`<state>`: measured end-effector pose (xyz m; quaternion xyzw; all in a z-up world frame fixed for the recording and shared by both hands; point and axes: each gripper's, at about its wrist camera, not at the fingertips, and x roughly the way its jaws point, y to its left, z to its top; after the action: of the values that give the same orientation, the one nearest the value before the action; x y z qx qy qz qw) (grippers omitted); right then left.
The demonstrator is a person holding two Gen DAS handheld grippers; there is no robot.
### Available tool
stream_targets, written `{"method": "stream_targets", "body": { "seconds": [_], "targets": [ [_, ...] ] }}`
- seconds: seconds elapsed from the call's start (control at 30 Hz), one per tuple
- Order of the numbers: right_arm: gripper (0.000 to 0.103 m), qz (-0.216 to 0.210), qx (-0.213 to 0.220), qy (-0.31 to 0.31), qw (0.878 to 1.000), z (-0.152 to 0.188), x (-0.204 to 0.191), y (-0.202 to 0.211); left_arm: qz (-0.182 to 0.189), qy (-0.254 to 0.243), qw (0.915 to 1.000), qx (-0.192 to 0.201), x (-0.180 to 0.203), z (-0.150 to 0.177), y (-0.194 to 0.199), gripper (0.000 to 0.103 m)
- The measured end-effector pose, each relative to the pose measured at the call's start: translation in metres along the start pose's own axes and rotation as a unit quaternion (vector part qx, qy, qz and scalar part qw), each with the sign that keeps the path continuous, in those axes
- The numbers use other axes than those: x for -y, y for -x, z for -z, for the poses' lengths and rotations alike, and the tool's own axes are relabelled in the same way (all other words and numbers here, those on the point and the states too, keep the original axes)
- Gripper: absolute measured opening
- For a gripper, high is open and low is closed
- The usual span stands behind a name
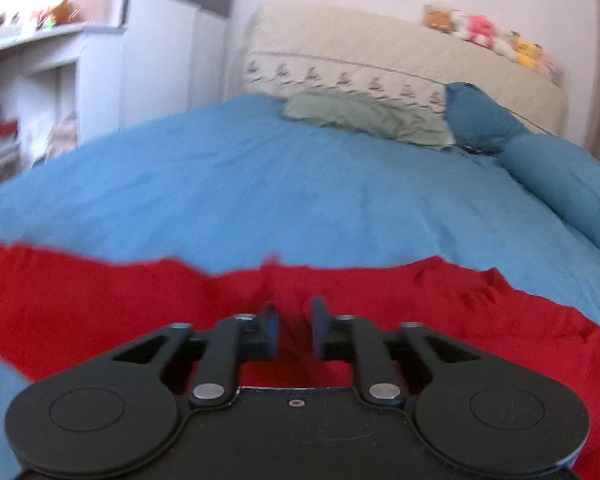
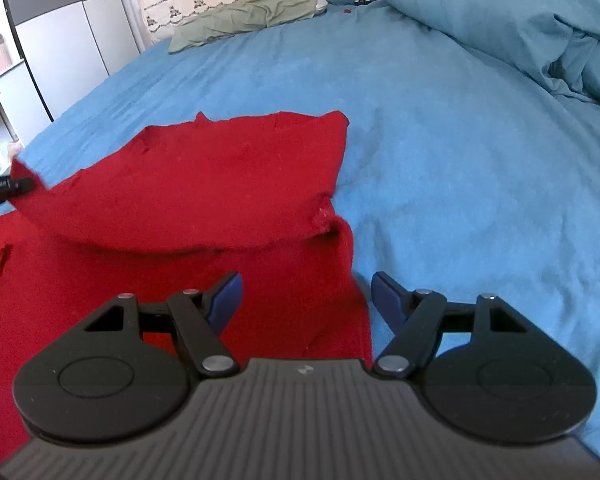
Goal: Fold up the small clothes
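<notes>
Lying on the blue bed (image 2: pixel 440 128) is one red garment (image 2: pixel 188 184), partly folded over itself. The left gripper (image 1: pixel 294 330) has fingers narrowly apart with red cloth between them; whether they pinch it I cannot tell. The right gripper (image 2: pixel 306 296) is spread wide, empty, over the garment's right edge.

One red garment, two grippers, one bed.

On the single bed (image 2: pixel 440 128) with its blue sheet lies one red garment (image 2: pixel 188 184), the only piece of red clothing in view. Two grippers show: the left gripper (image 1: pixel 294 330) and the right gripper (image 2: pixel 306 300), each with two jaws. At the head of the bed are one cream embroidered pillow (image 1: pixel 380 60), one green pillow (image 1: pixel 364 118) and one bunched blue duvet (image 2: pixel 512 20). A row of soft toys (image 1: pixel 488 36) sits above; their number cannot be told.
</notes>
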<state>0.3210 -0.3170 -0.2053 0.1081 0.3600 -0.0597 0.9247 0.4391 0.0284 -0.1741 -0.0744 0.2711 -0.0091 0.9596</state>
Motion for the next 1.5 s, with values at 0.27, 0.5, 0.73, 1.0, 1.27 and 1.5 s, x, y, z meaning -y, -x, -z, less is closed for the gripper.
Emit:
{"method": "stream_targets", "body": {
  "seconds": [0.27, 0.5, 0.73, 1.0, 1.27, 1.5],
  "targets": [
    [0.087, 0.012, 0.005, 0.008, 1.0, -0.002, 0.002, -0.002, -0.086, 0.045, 0.9952, 0.002, -0.035, 0.009, 0.031, 0.061],
    [0.086, 0.029, 0.012, 0.037, 0.999, -0.012, -0.002, -0.009, -0.037, 0.011, 0.9987, -0.034, -0.014, 0.004, 0.013, 0.061],
    [0.055, 0.043, 0.004, 0.054, 0.998, -0.017, 0.009, -0.037, -0.033, -0.001, 0.9978, -0.057, -0.01, 0.017, 0.007, 0.061],
    [0.032, 0.013, 0.001, -0.03, 0.999, -0.012, 0.041, -0.033, -0.051, -0.003, 0.996, -0.073, -0.014, 0.02, 0.01, 0.061],
    [0.08, 0.02, 0.035, 0.028, 0.999, -0.024, 0.011, 0.004, -0.06, -0.033, 0.9904, -0.12, -0.014, 0.027, 0.006, 0.064],
    [0.085, -0.032, 0.055, 0.102, 0.993, -0.032, -0.043, -0.015, -0.045, -0.04, 0.994, -0.092, -0.005, 0.015, 0.023, 0.065]
  ]
}}
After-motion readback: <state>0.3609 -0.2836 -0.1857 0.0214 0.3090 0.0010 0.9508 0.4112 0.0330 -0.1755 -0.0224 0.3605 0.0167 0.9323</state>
